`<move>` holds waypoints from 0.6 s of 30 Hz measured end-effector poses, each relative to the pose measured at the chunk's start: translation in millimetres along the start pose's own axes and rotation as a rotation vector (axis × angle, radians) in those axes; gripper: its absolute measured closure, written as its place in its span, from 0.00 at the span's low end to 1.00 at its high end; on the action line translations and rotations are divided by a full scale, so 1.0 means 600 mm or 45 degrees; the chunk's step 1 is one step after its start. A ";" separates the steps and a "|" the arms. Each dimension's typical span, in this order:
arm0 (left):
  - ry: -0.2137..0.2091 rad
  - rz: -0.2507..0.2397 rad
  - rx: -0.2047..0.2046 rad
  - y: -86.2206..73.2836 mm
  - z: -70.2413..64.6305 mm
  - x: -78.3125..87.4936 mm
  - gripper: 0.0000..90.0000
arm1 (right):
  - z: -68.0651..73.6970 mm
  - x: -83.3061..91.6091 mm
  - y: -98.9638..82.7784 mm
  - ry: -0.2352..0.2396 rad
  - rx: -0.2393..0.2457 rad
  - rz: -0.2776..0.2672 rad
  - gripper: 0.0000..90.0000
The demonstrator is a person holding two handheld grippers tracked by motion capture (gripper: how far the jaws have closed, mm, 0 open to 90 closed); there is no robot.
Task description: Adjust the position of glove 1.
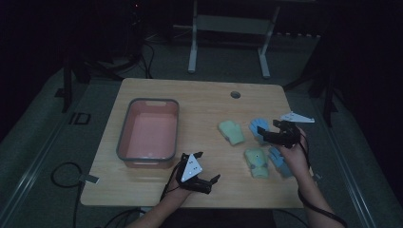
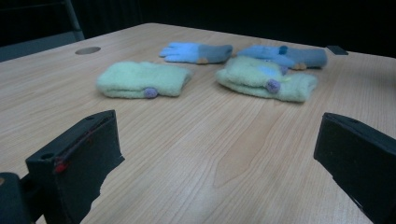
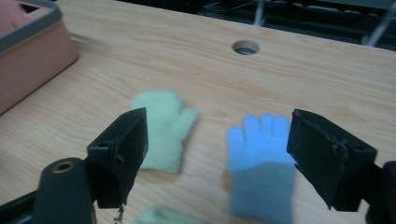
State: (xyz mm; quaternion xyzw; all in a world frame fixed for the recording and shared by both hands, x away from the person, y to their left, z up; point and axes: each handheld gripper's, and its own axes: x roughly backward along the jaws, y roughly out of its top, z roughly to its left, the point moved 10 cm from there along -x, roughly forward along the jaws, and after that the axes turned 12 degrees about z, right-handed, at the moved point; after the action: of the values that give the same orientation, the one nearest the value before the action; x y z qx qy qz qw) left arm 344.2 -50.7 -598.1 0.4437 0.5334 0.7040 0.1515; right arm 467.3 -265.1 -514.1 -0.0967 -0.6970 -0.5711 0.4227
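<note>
Two pale green mittens (image 1: 231, 131) (image 1: 256, 163) and two blue gloves (image 1: 259, 128) (image 1: 280, 161) lie flat on the right half of the wooden table. My right gripper (image 1: 268, 130) hovers over the far blue glove, pointing left. In the right gripper view, my right gripper (image 3: 218, 121) is open, with that blue glove (image 3: 261, 158) and a green mitten (image 3: 163, 130) below and ahead of it, held by neither jaw. My left gripper (image 1: 206, 166) rests near the table's front edge, open and empty (image 2: 217, 126), facing the mittens (image 2: 140, 79) (image 2: 261, 81) and gloves (image 2: 196, 51) (image 2: 285, 56).
A pink tub with a grey rim (image 1: 124, 130) stands on the left half of the table, and its corner (image 3: 32, 51) appears in the right gripper view. A round cable hole (image 1: 235, 94) sits near the far edge. Bare wood lies between the tub and the mittens.
</note>
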 end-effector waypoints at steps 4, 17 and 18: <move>0.000 0.000 -0.002 0.000 0.000 0.000 0.01 | 0.013 -0.016 0.007 0.003 0.028 0.018 0.24; -0.001 -0.002 -0.002 0.000 0.000 0.000 0.01 | 0.057 -0.069 0.020 0.039 0.129 0.091 0.30; -0.001 -0.001 -0.002 0.000 0.000 0.000 0.01 | 0.060 -0.074 0.021 0.039 0.135 0.096 0.30</move>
State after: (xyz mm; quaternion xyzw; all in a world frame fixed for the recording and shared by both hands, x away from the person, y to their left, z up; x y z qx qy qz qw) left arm 344.1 -50.9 -598.0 0.4436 0.5331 0.7042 0.1523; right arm 485.4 -214.1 -536.0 -0.0916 -0.7155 -0.5185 0.4592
